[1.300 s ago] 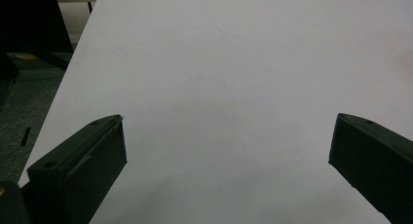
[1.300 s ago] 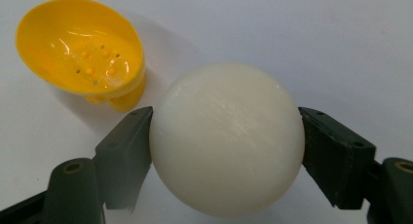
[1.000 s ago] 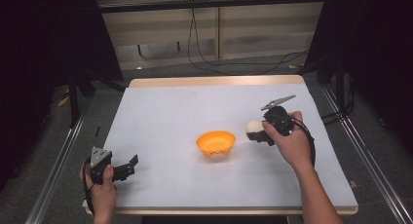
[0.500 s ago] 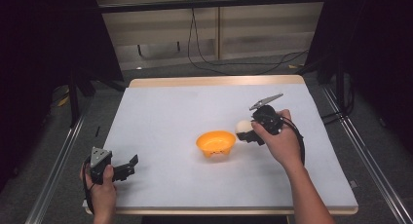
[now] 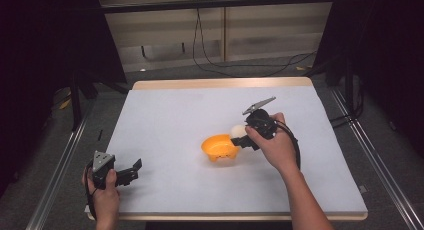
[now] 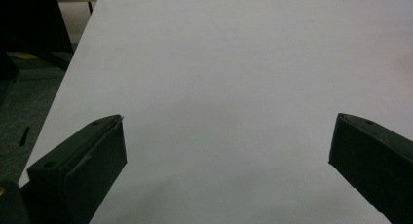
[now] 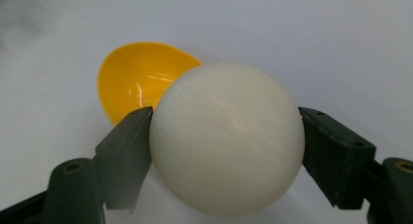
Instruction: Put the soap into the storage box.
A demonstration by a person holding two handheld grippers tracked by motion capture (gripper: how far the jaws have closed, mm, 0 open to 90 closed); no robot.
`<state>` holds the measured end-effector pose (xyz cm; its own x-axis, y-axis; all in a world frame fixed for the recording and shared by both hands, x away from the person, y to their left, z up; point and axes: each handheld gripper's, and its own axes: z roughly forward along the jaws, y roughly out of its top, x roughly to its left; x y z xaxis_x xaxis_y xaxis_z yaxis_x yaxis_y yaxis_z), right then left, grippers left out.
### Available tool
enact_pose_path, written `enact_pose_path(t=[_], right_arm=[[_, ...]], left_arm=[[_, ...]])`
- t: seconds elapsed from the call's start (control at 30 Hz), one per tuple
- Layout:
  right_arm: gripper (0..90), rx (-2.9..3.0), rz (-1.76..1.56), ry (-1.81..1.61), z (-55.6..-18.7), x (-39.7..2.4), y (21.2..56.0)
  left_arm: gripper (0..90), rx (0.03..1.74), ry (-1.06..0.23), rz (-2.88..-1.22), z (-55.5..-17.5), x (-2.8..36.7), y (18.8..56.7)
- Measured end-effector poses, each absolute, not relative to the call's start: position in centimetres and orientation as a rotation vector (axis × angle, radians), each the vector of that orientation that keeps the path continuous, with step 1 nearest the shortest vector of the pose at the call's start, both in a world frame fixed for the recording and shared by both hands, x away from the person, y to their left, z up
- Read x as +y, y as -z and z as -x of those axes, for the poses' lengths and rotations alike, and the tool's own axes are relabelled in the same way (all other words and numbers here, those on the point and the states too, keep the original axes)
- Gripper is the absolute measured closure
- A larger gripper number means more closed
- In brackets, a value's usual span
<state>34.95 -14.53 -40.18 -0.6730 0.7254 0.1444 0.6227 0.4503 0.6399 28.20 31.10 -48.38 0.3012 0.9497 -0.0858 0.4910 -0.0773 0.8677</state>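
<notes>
An orange bowl stands on the white table near its middle, open side up and empty inside. My right gripper is shut on a white ball, held just above the bowl's right rim. In the right gripper view the ball sits squeezed between both black pads, with the bowl behind it. My left gripper rests near the table's front left corner, jaws spread wide over bare table, nothing between them.
The table's wooden front edge and metal rails run along the sides. Cables lie on the floor beyond the far edge. Dark stands flank the table at the left.
My right gripper has carried the white ball leftward, from the table's right part to just over the orange bowl's right rim. The left gripper has stayed put.
</notes>
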Motion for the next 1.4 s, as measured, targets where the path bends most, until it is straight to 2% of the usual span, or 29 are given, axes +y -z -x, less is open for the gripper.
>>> enact_pose_path(t=[1.4], right_arm=[[24.3, 2.580, -1.156, -0.967, -35.1, -9.6, 41.6]], left_arm=[[0.0, 1.319, -0.657, -1.704, -28.3, 31.2, 48.4]])
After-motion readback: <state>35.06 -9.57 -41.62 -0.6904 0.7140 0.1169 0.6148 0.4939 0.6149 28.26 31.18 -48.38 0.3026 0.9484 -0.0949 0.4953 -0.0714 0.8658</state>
